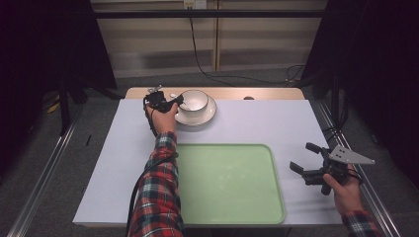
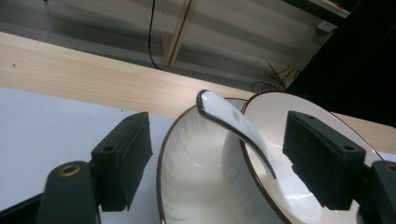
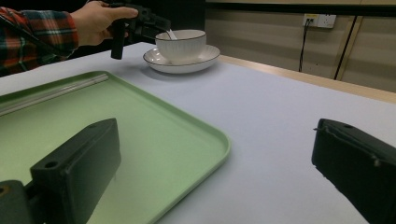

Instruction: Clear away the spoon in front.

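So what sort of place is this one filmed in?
Probably a lab or recording setup, not a home kitchen: a wooden table under a white mat, dark curtains at both sides, loose cables on the floor, and a wall socket. The dishes are just a bowl on a saucer.

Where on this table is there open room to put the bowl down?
The green tray lies bare from rim to rim. The white mat is free between the tray and the saucer, and in the strip beside the right gripper. It is crowded at the far edge, where the left gripper reaches the spoon in the bowl.
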Demonstrator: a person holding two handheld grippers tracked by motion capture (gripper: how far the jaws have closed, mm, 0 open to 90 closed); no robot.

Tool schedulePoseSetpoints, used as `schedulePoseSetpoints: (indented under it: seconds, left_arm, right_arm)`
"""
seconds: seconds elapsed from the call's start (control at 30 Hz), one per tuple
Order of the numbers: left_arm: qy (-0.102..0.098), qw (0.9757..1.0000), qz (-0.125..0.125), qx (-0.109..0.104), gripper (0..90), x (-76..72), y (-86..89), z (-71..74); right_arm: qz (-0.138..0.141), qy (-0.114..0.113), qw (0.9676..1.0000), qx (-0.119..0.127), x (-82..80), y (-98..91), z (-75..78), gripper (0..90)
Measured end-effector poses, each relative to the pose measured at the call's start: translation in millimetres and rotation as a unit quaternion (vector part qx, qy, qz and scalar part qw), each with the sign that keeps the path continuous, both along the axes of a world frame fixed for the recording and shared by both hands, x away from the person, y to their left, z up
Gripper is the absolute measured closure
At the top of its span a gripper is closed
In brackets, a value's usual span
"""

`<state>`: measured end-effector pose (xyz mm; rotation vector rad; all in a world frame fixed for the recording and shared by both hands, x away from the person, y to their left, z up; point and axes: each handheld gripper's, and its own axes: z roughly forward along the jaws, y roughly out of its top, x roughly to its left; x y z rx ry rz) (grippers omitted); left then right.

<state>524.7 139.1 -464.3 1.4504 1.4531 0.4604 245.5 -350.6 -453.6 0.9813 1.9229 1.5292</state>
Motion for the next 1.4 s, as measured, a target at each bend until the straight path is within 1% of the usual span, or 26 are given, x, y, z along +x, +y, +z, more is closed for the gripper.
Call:
schedulePoseSetpoints:
  seconds: [0.03, 0.1, 0.13, 0.2, 0.27, 0.33, 0.4, 0.43, 0.5, 0.53, 0.57, 0.67, 0.7, 0.73, 0.8, 0.83, 0.87, 0.9, 0.93, 0.97, 1.0, 1.07, 1.1, 1.17, 1.33, 1.4]
  left_arm:
    - [0.001, 1.0000, 0.002, 0.003, 24.7, 0.5, 0.1, -0.5]
    - [0.002, 1.0000, 0.007, -0.002, 27.0, 1.6, -0.5, -1.5]
    - [0.002, 0.9999, 0.008, -0.006, 28.6, 2.2, -0.7, -2.3]
    - [-0.001, 1.0000, 0.005, 0.004, 30.4, 3.3, 0.6, -2.6]
    - [-0.002, 0.9999, 0.009, -0.008, 32.8, 4.2, -0.6, -3.4]
    - [-0.005, 1.0000, 0.000, -0.004, 36.1, 4.8, -0.3, -4.6]
    - [0.000, 0.9998, 0.001, -0.020, 38.3, 4.9, -1.3, -5.6]
    - [0.000, 0.9996, 0.003, -0.027, 41.6, 4.5, -2.5, -5.1]
    - [0.001, 0.9999, -0.006, -0.010, 45.4, 5.4, -4.4, -5.0]
    - [0.002, 0.9998, -0.005, -0.021, 45.4, 5.7, -6.0, -5.2]
    - [0.005, 0.9997, -0.004, -0.026, 47.4, 5.7, -7.0, -5.2]
    - [0.000, 0.9998, -0.002, -0.018, 48.0, 6.4, -8.3, -6.4]
    - [0.002, 0.9998, -0.006, -0.020, 48.9, 6.7, -8.9, -6.6]
    - [0.006, 0.9997, -0.002, -0.025, 52.5, 6.7, -10.5, -6.8]
    - [0.009, 0.9997, -0.005, -0.023, 53.6, 6.4, -10.1, -6.9]
    - [0.007, 0.9995, 0.000, -0.029, 55.5, 6.4, -10.8, -7.2]
    - [0.003, 0.9997, -0.001, -0.025, 55.8, 6.5, -10.9, -7.3]
    - [0.001, 0.9997, -0.004, -0.025, 58.1, 6.2, -11.1, -6.9]
    - [0.000, 0.9996, 0.000, -0.027, 59.9, 5.9, -12.0, -6.4]
    - [-0.003, 0.9997, -0.002, -0.025, 61.4, 5.6, -11.0, -6.2]
    - [-0.001, 0.9997, -0.006, -0.025, 64.0, 4.8, -9.7, -5.7]
    - [-0.009, 0.9997, -0.001, -0.021, 67.7, 3.7, -9.6, -3.7]
    - [-0.012, 0.9998, 0.000, -0.017, 67.7, 3.1, -9.3, -2.4]
    - [-0.017, 0.9997, 0.000, -0.019, 70.0, 1.6, -8.0, 0.8]
    - [-0.028, 0.9993, -0.005, -0.025, 74.8, 1.6, -9.2, 7.3]
    - [-0.032, 0.9992, -0.007, -0.021, 75.9, 1.3, -9.0, 9.2]
  right_arm:
    - [-0.002, 0.000, 1.0000, 0.000, 0.0, -0.1, -0.1, 0.6]
    - [-0.008, -0.002, 1.0000, 0.003, 0.1, 0.1, -0.2, 0.6]
    - [-0.002, -0.002, 1.0000, 0.001, 0.0, -0.8, 0.0, 0.6]
    - [-0.001, -0.001, 1.0000, 0.001, -0.1, -0.4, 0.0, 0.6]
    - [-0.004, 0.001, 1.0000, 0.003, -0.3, 0.6, -0.2, 0.6]
    - [0.000, -0.001, 1.0000, -0.002, 0.2, 0.2, -0.7, 0.6]
    - [0.000, -0.001, 1.0000, -0.002, 0.4, 0.1, -0.8, 0.6]
    - [-0.003, 0.002, 1.0000, 0.000, 0.2, 0.3, -0.7, 0.6]
    - [-0.004, -0.002, 1.0000, 0.000, 0.0, 0.3, -0.7, 0.6]
    - [-0.004, -0.002, 1.0000, 0.000, 0.0, 0.3, -0.7, 0.6]
    - [-0.004, -0.001, 1.0000, 0.000, -0.1, 0.2, -0.8, 0.6]
    - [0.001, 0.000, 1.0000, 0.000, -0.3, -1.0, -0.5, 0.6]
    - [-0.001, -0.003, 1.0000, 0.000, -0.2, -1.2, -0.6, 0.6]
    - [-0.002, -0.003, 1.0000, 0.002, -0.2, -1.3, -0.9, 0.6]
    - [-0.004, -0.003, 1.0000, 0.001, -0.3, -1.4, -0.8, 0.6]
    - [-0.005, -0.003, 1.0000, 0.003, -0.3, -1.1, -0.6, 0.6]
    - [0.001, -0.001, 1.0000, -0.001, -0.7, -1.8, -0.2, 0.6]
    - [0.001, -0.001, 1.0000, 0.000, -0.8, -1.7, -0.2, 0.6]
    - [0.001, -0.002, 1.0000, -0.001, -0.9, -1.7, -0.2, 0.6]
    - [0.001, -0.002, 1.0000, -0.001, -0.9, -1.7, -0.2, 0.6]
    - [0.000, -0.002, 1.0000, -0.002, -0.7, -1.7, -0.3, 0.6]
    - [0.000, -0.002, 1.0000, -0.001, -0.8, -1.4, -0.3, 0.6]
    - [0.000, -0.002, 1.0000, -0.001, -0.8, -1.4, -0.3, 0.6]
    - [-0.003, -0.002, 1.0000, 0.003, -0.7, -0.7, -0.4, 0.6]
    - [0.000, 0.000, 1.0000, 0.000, -0.8, -0.3, -0.1, 0.6]
    - [0.004, 0.001, 1.0000, -0.001, -1.0, -1.1, 0.1, 0.6]
